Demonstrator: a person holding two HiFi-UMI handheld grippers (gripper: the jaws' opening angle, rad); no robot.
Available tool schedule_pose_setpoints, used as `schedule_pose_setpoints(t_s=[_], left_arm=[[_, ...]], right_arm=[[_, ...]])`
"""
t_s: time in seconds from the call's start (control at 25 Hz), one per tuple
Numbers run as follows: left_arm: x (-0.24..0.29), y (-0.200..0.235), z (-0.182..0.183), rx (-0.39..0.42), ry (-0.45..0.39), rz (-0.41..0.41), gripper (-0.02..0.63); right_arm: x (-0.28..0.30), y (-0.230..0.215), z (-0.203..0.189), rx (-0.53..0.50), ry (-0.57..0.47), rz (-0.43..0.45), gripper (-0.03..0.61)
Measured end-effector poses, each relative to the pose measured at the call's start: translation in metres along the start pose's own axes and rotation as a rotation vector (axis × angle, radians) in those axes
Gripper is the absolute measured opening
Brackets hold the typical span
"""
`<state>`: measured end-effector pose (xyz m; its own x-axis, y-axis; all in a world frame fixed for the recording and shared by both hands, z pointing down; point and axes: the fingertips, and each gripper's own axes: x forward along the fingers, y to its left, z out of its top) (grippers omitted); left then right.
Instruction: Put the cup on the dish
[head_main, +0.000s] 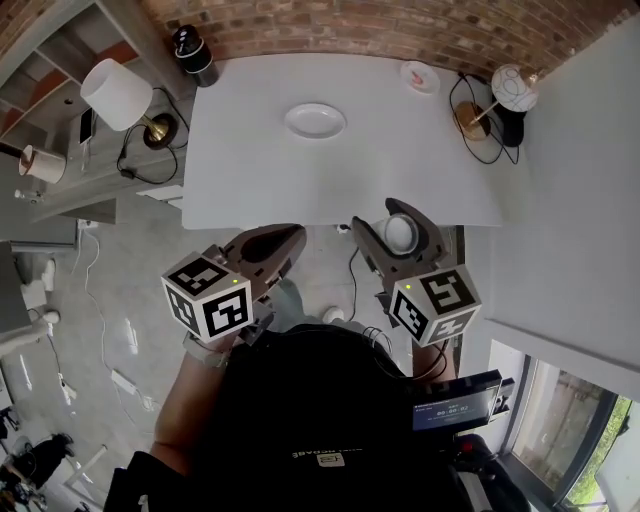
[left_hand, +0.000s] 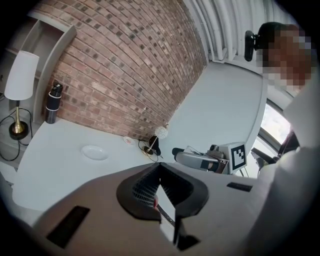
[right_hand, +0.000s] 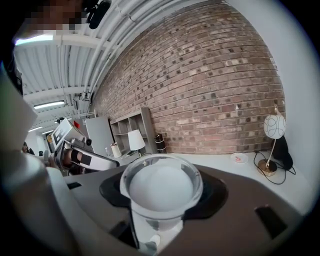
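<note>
Right tool (head_main: 396, 222): jaws clamped on the clear cup (right_hand: 161, 186), held just off the tabletop (head_main: 250, 170) edge, well apart from the dish (head_main: 315, 120). Left tool (head_main: 272, 243): jaws together, also well short of the dish. Dish: white, lying on the tabletop.

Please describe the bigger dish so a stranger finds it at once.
Look at the white table before the brick wall. The dish lies alone near its middle. Unlike the small dish by the globe lamp, it is plain white.
</note>
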<state>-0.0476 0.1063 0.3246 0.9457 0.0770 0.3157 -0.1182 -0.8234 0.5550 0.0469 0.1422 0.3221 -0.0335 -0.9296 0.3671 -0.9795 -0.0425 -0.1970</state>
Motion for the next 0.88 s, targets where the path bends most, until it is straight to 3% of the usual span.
schedule_pose_setpoints(t_s=[0.4, 0.88], left_arm=[[0.004, 0.052, 0.039, -0.025, 0.025, -0.044, 0.005], [-0.008, 0.104, 0.056, -0.046, 0.05, -0.084, 0.005]], right_arm=[[0.052, -0.002, 0.027, 0.013, 0.013, -0.05, 0.249], [0.103, 0.009, 0.046, -0.004, 0.039, -0.099, 0.249]])
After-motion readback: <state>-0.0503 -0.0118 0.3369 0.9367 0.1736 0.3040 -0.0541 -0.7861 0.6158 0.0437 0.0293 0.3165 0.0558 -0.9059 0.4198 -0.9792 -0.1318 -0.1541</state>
